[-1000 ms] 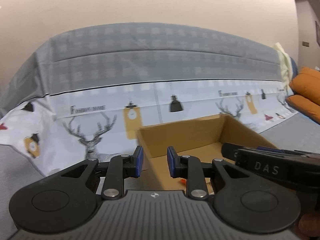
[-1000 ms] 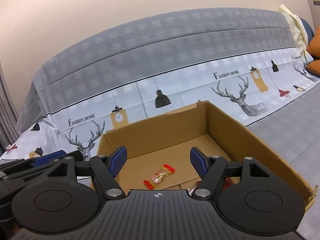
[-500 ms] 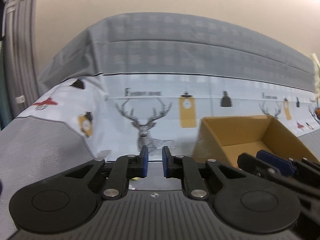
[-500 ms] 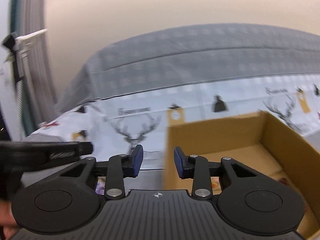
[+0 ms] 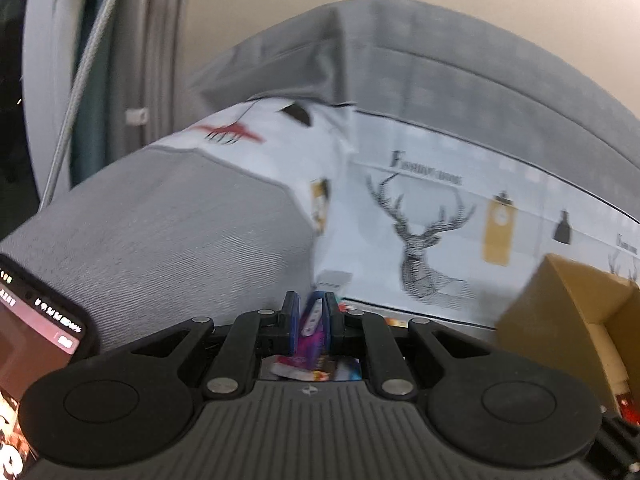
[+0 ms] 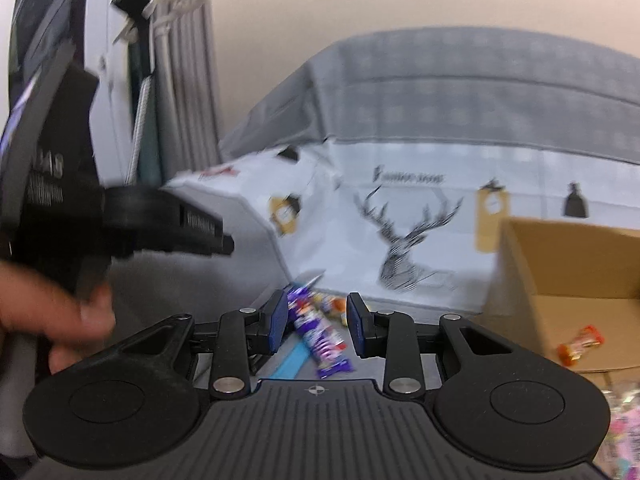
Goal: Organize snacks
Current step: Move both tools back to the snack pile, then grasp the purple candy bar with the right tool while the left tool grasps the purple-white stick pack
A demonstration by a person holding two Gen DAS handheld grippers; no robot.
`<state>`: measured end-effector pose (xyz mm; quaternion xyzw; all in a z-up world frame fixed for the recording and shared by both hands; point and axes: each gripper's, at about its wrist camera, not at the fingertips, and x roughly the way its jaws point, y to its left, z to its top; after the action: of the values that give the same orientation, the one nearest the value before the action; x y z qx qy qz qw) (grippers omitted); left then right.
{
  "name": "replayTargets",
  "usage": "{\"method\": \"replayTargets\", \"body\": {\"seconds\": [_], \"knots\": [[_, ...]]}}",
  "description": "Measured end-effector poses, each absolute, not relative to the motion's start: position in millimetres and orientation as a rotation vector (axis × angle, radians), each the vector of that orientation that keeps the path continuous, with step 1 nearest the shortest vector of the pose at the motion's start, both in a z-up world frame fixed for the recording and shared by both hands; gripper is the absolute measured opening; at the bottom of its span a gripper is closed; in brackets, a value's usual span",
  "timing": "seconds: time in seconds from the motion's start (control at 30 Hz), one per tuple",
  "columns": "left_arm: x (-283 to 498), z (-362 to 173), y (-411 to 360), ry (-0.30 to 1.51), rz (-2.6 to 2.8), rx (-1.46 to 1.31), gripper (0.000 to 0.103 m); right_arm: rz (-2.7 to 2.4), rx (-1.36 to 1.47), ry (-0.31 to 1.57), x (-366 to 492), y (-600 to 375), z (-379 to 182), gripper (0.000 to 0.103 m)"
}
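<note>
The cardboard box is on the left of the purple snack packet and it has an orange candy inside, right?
Not quite. In the right wrist view the cardboard box is on the right of the purple snack packet, not the left. The orange candy is inside it, as you said.

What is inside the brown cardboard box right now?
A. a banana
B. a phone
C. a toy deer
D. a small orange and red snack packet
D: in the right wrist view, a small orange and red snack packet lies on the floor of the open cardboard box; the only deer is printed on the sofa cover, and no banana shows.
</note>
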<state>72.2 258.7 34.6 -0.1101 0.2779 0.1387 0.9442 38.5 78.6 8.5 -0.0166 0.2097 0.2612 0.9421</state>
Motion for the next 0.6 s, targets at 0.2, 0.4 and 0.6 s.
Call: {"method": "replayTargets", "body": {"seconds": [0.2,0.4,0.6], "knots": [[79,32,261,0.575,0.289,-0.191,0.013,0.486,-0.064,0.466,71,107,-15,0.035],[89,26,254,0.585,0.282,-0.151,0.013,0.486,-0.092,0.587,113,132,-48,0.045],[101,19,245,0.603,0.279,-0.113,0.013,0.472,-0.119,0.648,131,147,-74,0.045]]}}
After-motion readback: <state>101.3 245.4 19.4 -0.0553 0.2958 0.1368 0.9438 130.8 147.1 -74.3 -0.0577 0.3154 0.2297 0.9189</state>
